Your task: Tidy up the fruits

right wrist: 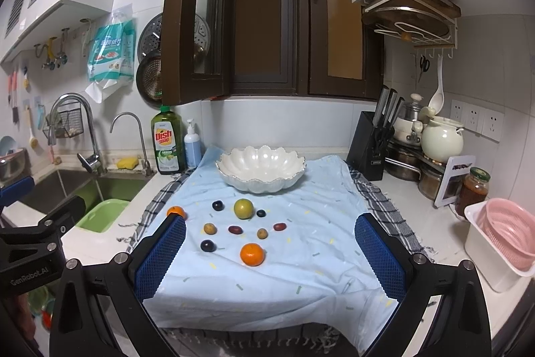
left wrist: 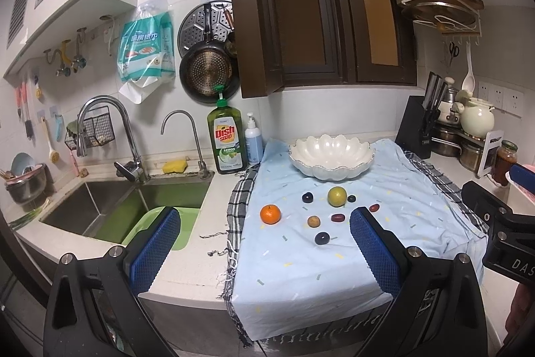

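Both the left tongs (left wrist: 264,251) and the right tongs (right wrist: 271,256) are held wide open and empty above the counter's near edge. The near orange (right wrist: 252,254), lying between the right fingers, is probably best taken first, gripped gently across its middle. Beyond it the smaller fruits are scattered on the cloth (right wrist: 301,273); farthest stands the empty bowl (right wrist: 260,169).

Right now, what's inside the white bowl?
Nothing shows inside the white bowl: its glossy far wall is bare. The near rim hides the bottom, so I can't rule out something small there. The fruits, like the green fruit, lie on the blue cloth.
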